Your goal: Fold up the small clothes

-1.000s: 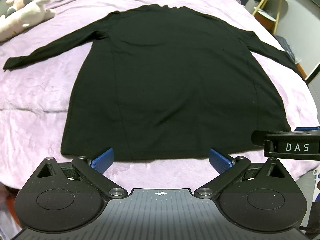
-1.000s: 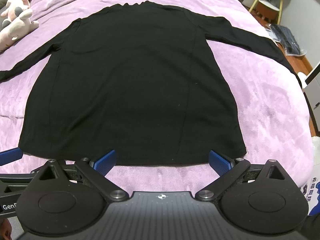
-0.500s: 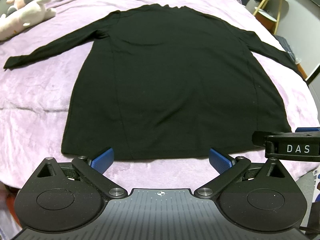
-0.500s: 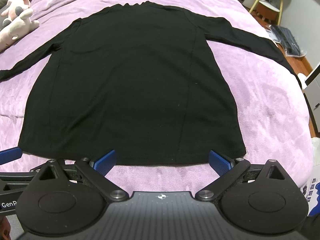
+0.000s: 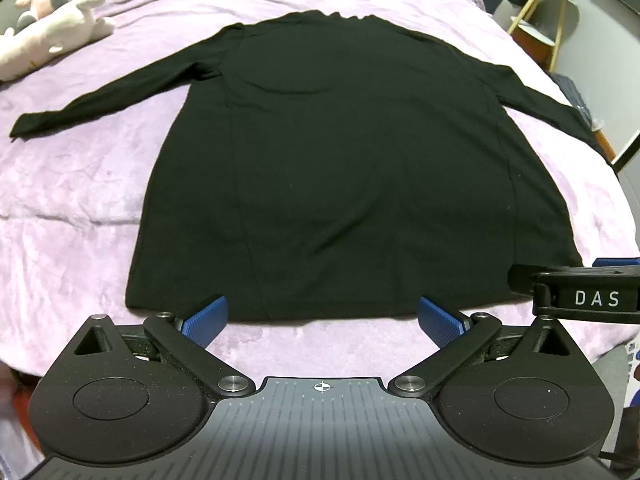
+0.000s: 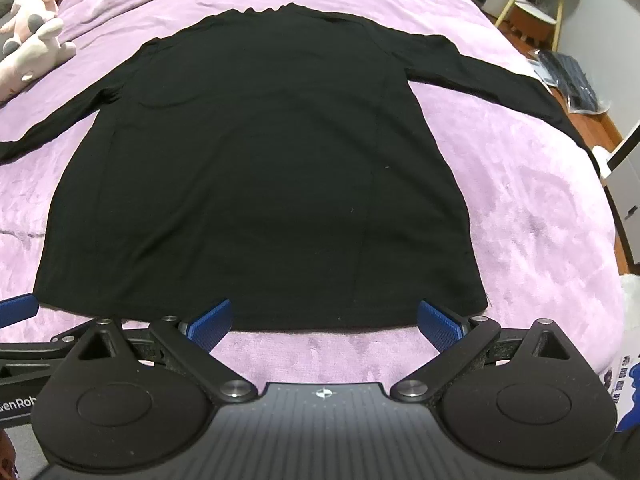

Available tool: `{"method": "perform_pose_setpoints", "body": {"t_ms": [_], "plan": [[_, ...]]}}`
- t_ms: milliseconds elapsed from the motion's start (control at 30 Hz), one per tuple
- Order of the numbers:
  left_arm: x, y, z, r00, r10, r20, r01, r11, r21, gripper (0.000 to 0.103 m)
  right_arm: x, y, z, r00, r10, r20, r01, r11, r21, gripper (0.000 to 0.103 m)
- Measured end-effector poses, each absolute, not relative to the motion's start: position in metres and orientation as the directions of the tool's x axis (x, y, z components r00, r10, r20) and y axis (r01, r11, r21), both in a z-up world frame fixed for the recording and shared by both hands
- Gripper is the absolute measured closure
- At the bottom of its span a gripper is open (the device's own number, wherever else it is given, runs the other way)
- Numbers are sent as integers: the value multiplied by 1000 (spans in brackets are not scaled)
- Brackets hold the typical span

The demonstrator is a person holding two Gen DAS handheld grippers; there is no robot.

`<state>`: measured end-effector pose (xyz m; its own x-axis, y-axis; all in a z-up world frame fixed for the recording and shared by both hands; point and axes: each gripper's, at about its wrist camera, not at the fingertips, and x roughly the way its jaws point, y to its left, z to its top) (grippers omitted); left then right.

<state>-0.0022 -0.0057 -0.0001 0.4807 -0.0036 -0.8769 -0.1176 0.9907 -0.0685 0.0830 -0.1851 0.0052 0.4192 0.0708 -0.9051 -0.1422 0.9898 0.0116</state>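
Black shirt (image 5: pixel 352 168) lies flat on our purple bed (image 5: pixel 72 208), sleeves spread wide. Our left gripper (image 5: pixel 322 318) and right gripper (image 6: pixel 324 322) wait by its bottom edge, fingers wide apart, holding nothing. We think folding hasn't started; next we pinch the hem.

Black long-sleeved top (image 5: pixel 340 168), spread flat, sleeves outstretched, hem nearest
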Motion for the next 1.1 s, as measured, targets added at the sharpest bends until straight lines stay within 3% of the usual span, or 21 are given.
{"method": "perform_pose_setpoints", "body": {"t_ms": [1100], "plan": [[2,-5,0,473,2,-881,-129,989,-67,0,85,-187,4,411,78,-908,-148,989,18,4]]}}
